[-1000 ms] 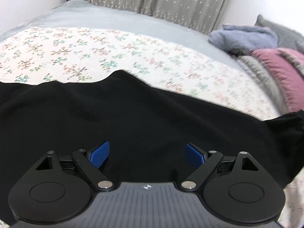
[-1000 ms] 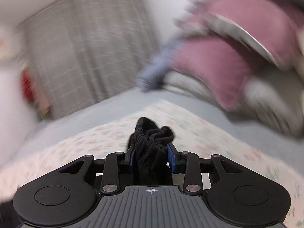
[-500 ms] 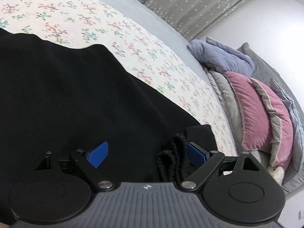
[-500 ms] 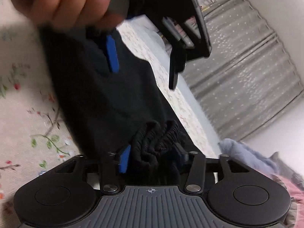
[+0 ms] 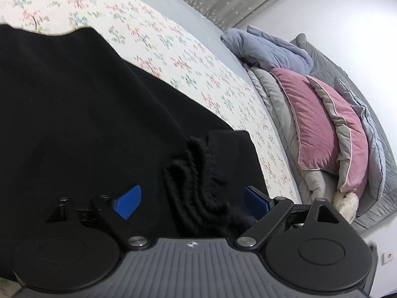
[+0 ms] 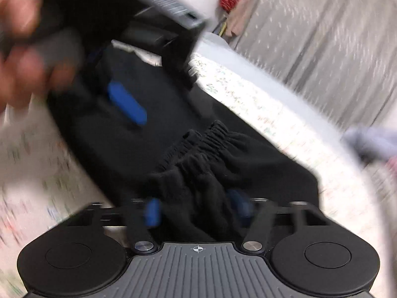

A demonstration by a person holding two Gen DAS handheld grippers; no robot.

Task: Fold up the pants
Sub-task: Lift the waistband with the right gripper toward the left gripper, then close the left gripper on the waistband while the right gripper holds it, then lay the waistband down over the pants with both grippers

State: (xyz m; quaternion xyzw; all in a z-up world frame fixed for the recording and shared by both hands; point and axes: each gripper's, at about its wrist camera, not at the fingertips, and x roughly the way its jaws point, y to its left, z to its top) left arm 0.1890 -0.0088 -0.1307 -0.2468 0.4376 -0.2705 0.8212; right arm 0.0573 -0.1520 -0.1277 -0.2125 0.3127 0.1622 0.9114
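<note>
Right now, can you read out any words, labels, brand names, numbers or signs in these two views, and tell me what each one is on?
None: no readable words, numbers or brand names in either view.
Left gripper body: a small compass-like emblem, no letters.
Right gripper body: a small crosshair mark, no letters.
Black pants: no label or tag shows.
Floral bedspread: a printed flower pattern only, no text.

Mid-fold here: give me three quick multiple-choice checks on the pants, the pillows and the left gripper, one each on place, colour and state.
1. Where does the bunched waistband lie?
A. Between the left gripper's fingers
B. On the pillows
C. On the floor

2. What colour are the pants?
A. Grey
B. Black
C. Pink

3. How does the left gripper stand?
A. Shut on the pillow
B. Out of view
C. Open

Key: 1 A, gathered cloth sits between the blue pads; 2 B, black against the floral sheet; 3 C, pads stand wide apart, not pressing the cloth.
</note>
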